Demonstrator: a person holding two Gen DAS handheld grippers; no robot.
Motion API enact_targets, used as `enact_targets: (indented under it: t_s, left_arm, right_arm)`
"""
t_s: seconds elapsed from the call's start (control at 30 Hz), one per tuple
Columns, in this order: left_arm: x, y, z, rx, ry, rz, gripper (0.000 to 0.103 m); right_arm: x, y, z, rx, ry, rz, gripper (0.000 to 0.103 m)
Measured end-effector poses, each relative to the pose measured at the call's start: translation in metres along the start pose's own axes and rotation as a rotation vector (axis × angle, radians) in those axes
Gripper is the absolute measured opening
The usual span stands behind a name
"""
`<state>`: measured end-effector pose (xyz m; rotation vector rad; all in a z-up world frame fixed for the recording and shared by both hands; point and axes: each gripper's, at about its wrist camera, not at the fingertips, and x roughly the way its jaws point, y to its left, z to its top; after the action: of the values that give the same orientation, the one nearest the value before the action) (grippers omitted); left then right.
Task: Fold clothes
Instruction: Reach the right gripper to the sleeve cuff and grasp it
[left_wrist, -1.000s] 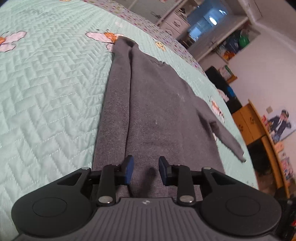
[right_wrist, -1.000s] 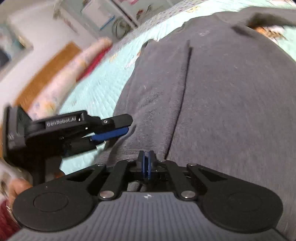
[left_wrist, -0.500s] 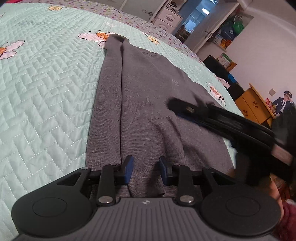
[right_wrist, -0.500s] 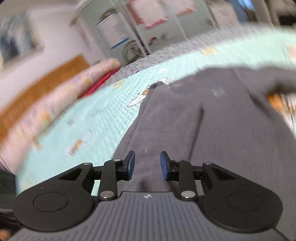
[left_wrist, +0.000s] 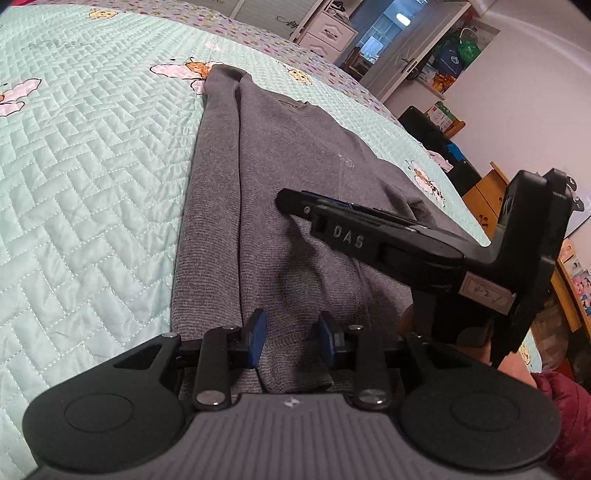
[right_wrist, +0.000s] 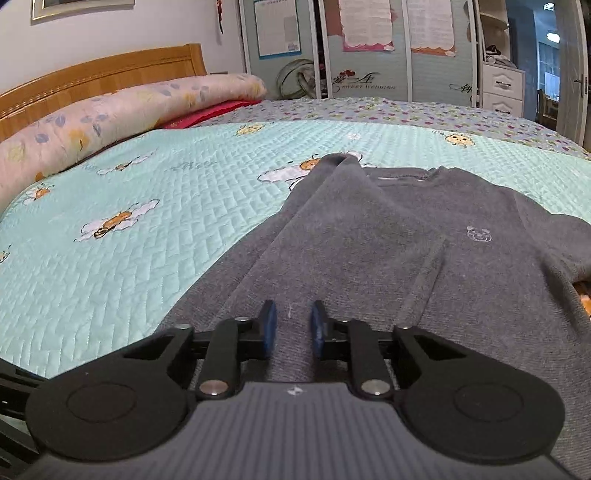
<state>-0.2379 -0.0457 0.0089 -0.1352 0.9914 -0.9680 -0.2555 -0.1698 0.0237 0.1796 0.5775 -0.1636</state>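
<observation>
Left gripper (left_wrist: 289, 339): blue pads apart, nothing between them, hovering low over the near hem of the gray sweater (left_wrist: 295, 192). To its left, bare mint quilted bedspread (left_wrist: 92, 177) with bee-and-cloud prints. Directly ahead of the left gripper the sweater lies flat on the bed, collar at the far end, its left side already folded inward so a long straight edge runs away from the pads. To the right of the left gripper, the right gripper (left_wrist: 291, 201) reaches in sideways above the sweater's middle; its black body is marked "DAS" and is held by a hand (left_wrist: 495, 360) at a dark red cuff. From this side view the gap at its tips cannot be judged. Right-wrist view: right gripper (right_wrist: 293, 326) with pads apart and empty, poised just above the folded panel of the sweater (right_wrist: 369, 251). Left of it, bedspread (right_wrist: 147, 229), a long floral pillow (right_wrist: 110, 110) and a wooden headboard (right_wrist: 103, 70) beyond. Ahead, the folded-over sleeve lies along the torso; right of the gripper, a small bear emblem (right_wrist: 478, 234) on the chest, and the other sleeve trailing off the right edge, not yet folded.
</observation>
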Motion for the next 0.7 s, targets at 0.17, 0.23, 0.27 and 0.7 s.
enact_targets:
  t_s: [0.17,0.23,0.27,0.7]
  left_arm:
    - [-0.001,-0.003,-0.001,0.001,0.000,0.013,0.034]
    - [-0.001,-0.004,-0.001,0.000,-0.001,0.021,0.034]
    - [-0.001,-0.005,-0.001,0.000,-0.002,0.024,0.034]
    - [-0.003,-0.019,0.002,0.033,0.002,0.092,0.034]
  right_arm:
    - [-0.005,-0.008,0.000,0.053,-0.032,-0.006,0.000]
    - [-0.012,-0.021,0.000,0.167,-0.065,-0.009,0.000]
    - [-0.016,-0.028,0.000,0.225,-0.082,-0.010,0.000]
    - [-0.090,-0.123,-0.070,0.863,-0.127,0.100,0.011]
